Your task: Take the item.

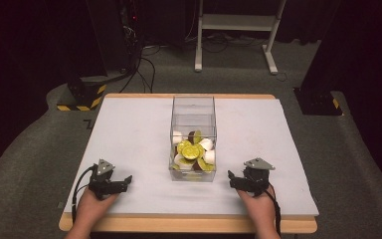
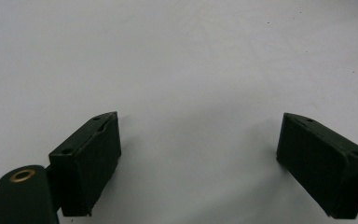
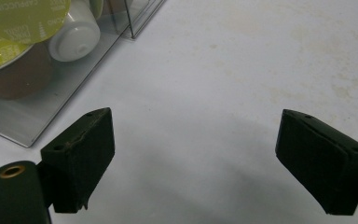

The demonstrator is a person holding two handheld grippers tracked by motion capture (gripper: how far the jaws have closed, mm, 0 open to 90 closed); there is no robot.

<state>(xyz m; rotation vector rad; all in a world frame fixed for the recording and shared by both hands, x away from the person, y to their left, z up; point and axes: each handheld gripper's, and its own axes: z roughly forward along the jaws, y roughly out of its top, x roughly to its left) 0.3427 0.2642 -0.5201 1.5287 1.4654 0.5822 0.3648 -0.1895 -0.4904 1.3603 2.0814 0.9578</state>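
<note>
— Capsules (image 1: 194, 151): where are they?
— Piled in the near half of a clear box (image 1: 193, 107) at the middle of the white table (image 1: 129, 134). Most lids are yellow-green, some cups white, a few brown. In the right gripper view a green lid (image 3: 21, 16), a white cup (image 3: 74, 32) and a brown cup (image 3: 16, 74) press against the box wall.
— And the grippers?
— Left gripper (image 1: 122, 182) rests on the table well left of the box, right gripper (image 1: 235, 180) just right of its near corner; each is held by a hand (image 1: 92, 206).
— State of the fingers (image 2: 86, 163)?
— Released on both: spread wide, bare table between them, grasping nothing.
</note>
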